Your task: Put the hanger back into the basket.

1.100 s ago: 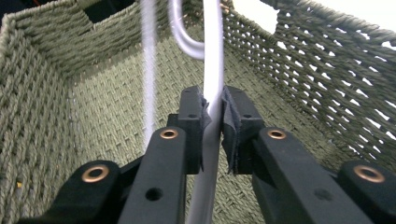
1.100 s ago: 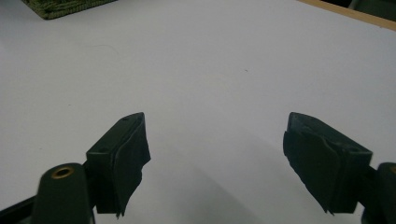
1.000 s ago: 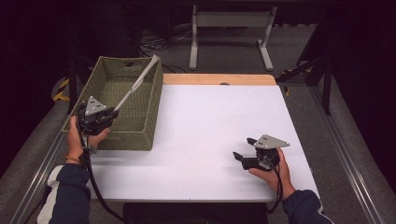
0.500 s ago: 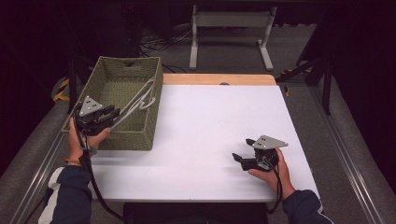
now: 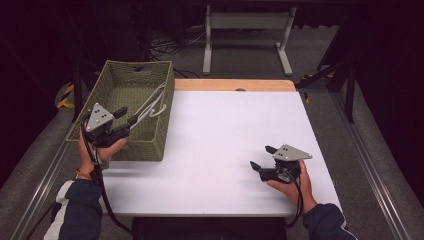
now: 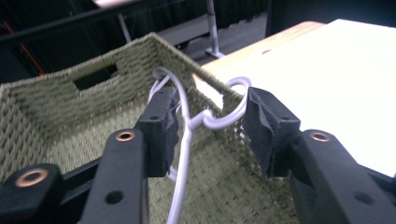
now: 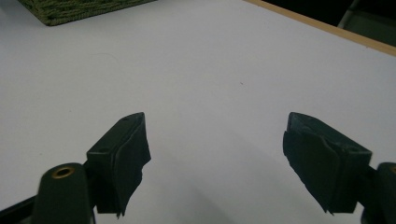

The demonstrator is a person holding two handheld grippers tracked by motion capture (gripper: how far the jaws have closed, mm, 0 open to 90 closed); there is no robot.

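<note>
- Our left gripper [image 5: 126, 120] hung over the near part of the rectangular olive-green woven basket [image 5: 116, 142], which stood at the left edge of the white rectangular table top [image 5: 220, 140].
- In the left gripper view, its jaws stood well apart, released, with the thin white plastic clothes hanger [image 6: 187, 121] lying between them.
- The hanger's wire ran just beside the left pad; we could not tell whether it touched. The curved hook end lay close to the other pad.
- We were not clamping the hanger. It rested tilted inside the basket, its upper end leaning against the basket's right wall near the rim, as the high view showed [image 5: 150, 105].
- The basket's far wall had a cut-out handle slot [image 6: 95, 77].
- Our right gripper [image 5: 262, 157] sat low over the near right part of the table, well apart from the basket, held by our right hand [image 5: 292, 180].
- In the right gripper view, its jaws [image 7: 215, 163] were spread wide with bare white table between them, grasping nothing.
- A strip of pale wood [image 5: 232, 85] edged the table's far side, and a white metal frame [image 5: 247, 35] stood on the floor beyond it.
</note>
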